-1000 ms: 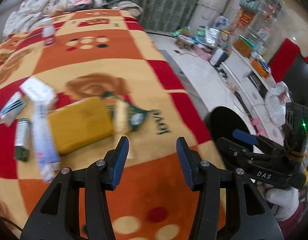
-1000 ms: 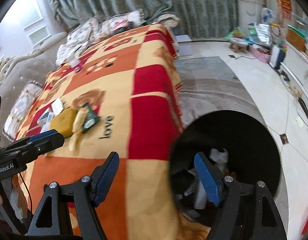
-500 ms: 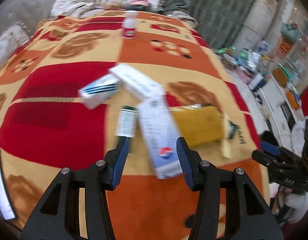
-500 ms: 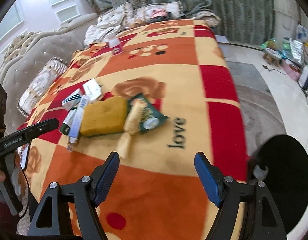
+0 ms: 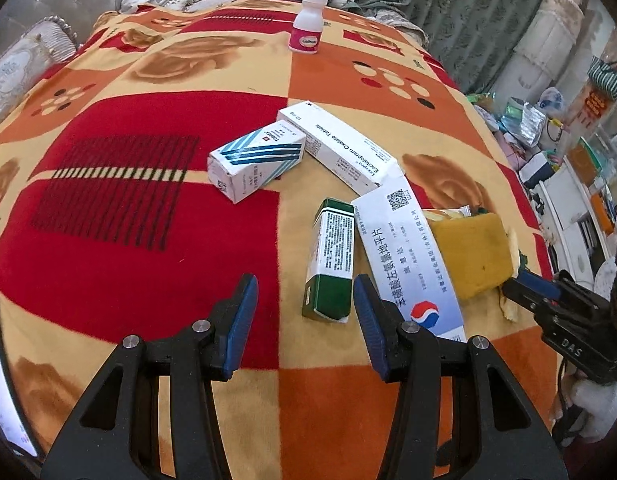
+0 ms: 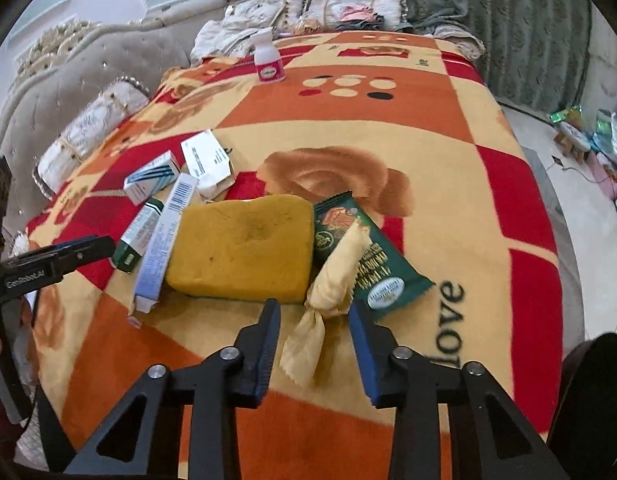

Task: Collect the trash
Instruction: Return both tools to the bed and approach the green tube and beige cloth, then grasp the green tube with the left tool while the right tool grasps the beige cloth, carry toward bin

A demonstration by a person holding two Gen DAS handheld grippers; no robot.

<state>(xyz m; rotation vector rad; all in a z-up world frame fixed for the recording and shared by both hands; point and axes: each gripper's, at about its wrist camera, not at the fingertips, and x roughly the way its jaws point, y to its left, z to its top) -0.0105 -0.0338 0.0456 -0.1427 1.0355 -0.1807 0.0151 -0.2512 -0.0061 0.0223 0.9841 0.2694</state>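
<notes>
Trash lies on a patterned blanket. My left gripper (image 5: 304, 312) is open, its jaws just short of a green-and-white box (image 5: 330, 258). Beside it lie a long white-blue box (image 5: 408, 256), a striped box (image 5: 254, 158), another white box (image 5: 340, 146) and a yellow sponge (image 5: 472, 252). My right gripper (image 6: 314, 344) is open around the lower end of a beige twisted wrapper (image 6: 328, 288), which lies on a green snack packet (image 6: 368, 256). The sponge (image 6: 244, 248) sits left of it.
A white bottle with a pink label (image 5: 306, 26) stands at the far end of the blanket (image 5: 128, 220). Cushions and a grey sofa back lie beyond. A black bin's rim (image 6: 592, 396) shows at the lower right. Floor clutter lies at the right.
Both grippers have swung from the black bin and blanket edge toward the pile. The left now faces the boxes; the right has closed in on the beige wrapper.
</notes>
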